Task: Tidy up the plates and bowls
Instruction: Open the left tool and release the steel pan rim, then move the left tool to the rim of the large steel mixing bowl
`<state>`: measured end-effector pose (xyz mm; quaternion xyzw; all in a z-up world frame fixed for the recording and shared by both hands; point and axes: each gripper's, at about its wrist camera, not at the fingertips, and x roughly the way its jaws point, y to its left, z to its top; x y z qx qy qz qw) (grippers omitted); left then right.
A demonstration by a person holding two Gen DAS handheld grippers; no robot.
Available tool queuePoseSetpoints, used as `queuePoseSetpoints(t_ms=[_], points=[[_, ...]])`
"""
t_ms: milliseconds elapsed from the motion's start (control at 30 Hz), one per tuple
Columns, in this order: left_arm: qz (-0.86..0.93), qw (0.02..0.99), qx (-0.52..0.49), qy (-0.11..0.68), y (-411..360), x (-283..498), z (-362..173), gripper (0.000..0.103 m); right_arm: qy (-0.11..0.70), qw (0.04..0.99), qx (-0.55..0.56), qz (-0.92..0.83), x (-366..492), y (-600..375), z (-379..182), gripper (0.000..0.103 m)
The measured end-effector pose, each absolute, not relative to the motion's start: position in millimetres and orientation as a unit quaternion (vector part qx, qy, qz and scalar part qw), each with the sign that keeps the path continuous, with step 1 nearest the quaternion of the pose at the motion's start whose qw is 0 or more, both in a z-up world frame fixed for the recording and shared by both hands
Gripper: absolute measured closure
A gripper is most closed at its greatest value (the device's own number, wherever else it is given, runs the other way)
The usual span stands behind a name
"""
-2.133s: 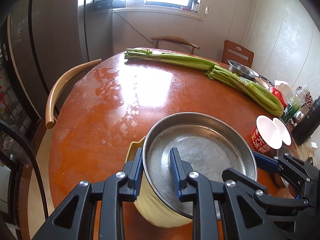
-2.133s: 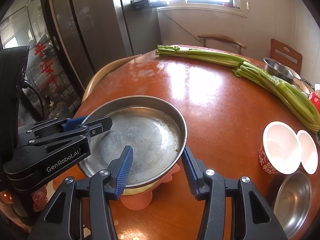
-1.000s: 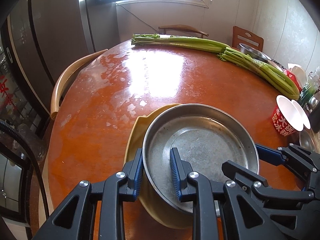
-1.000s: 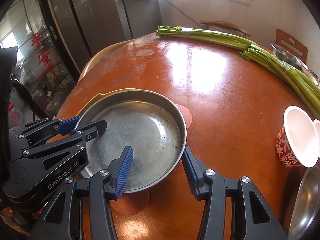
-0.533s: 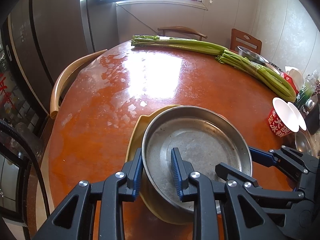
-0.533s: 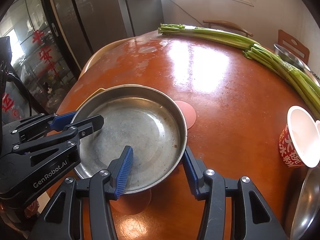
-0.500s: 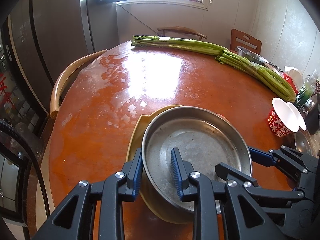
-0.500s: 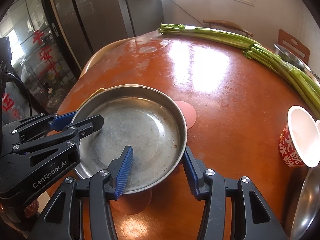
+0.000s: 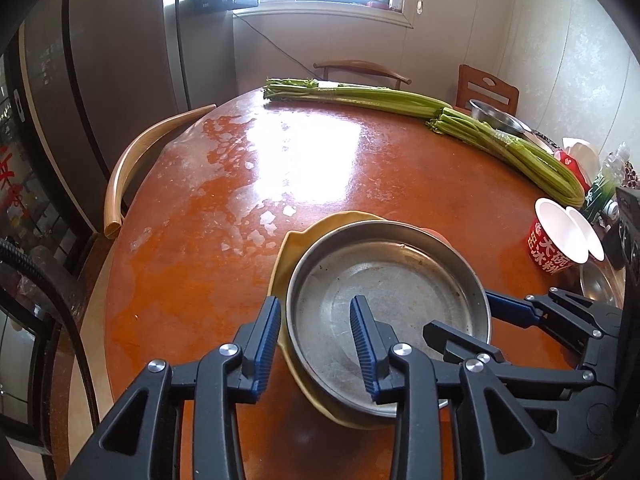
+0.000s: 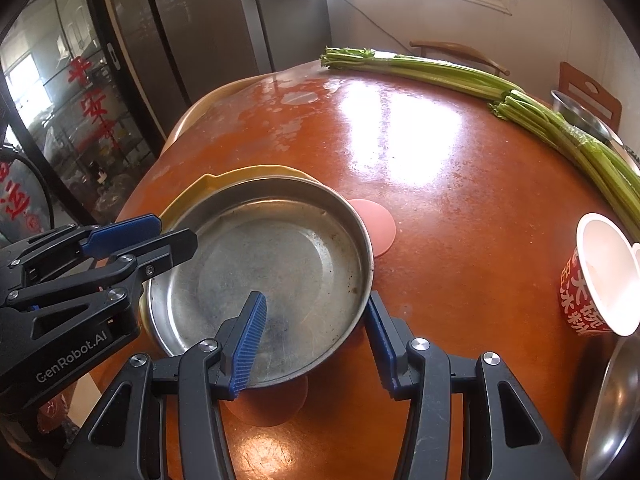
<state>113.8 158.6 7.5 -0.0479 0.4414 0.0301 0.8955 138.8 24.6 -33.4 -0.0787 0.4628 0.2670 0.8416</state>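
Observation:
A round steel pan [image 9: 386, 286] [image 10: 272, 264] sits nested in a yellow bowl [image 9: 292, 236] [image 10: 224, 182] on the orange table. My left gripper [image 9: 314, 334] is open, its jaws straddling the pan's near-left rim with a gap on each side. My right gripper [image 10: 316, 338] is open, straddling the pan's rim at the opposite side. A pink plate [image 10: 378, 226] lies under the stack and shows at its edge.
Two celery bunches [image 9: 420, 114] [image 10: 520, 108] lie across the far table. A red instant-noodle cup [image 9: 554, 240] [image 10: 596, 276] and a steel bowl [image 10: 612, 404] stand at the right. Another steel bowl [image 9: 496, 118] sits far right. A wooden chair back [image 9: 140, 160] is at the left.
The pan and yellow bowl have come down onto the table. The left gripper's jaws have widened off the pan's rim. The right gripper stays open around the rim.

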Motion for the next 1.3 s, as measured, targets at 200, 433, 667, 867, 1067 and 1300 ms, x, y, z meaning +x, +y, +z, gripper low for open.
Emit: queuePoseSetpoints(t_ms=[200, 433, 667, 867, 1067, 1300], points=[[0.031, 0.899, -0.048, 0.434, 159, 105, 14, 0.064, 0.464, 0.840, -0.077, 0.269, 139, 25, -33, 0.051], [0.049, 0.898, -0.067, 0.432, 174, 94, 16, 0.056, 0.466, 0.838, -0.061, 0.278, 140, 19, -31, 0.050], [0.039, 0.883, -0.095, 0.457, 178, 84, -3, 0.053, 0.459, 0.843, -0.047, 0.277, 139, 6, -23, 0.050], [0.022, 0.879, -0.111, 0.463, 170, 84, -8, 0.051, 0.461, 0.845, -0.035, 0.268, 134, -11, -24, 0.049], [0.007, 0.865, -0.145, 0.481, 163, 92, -20, 0.051, 0.466, 0.842, -0.027, 0.271, 128, -20, -27, 0.048], [0.019, 0.862, -0.140, 0.486, 153, 104, -24, 0.050, 0.473, 0.835, -0.019, 0.280, 126, -20, -30, 0.047]])
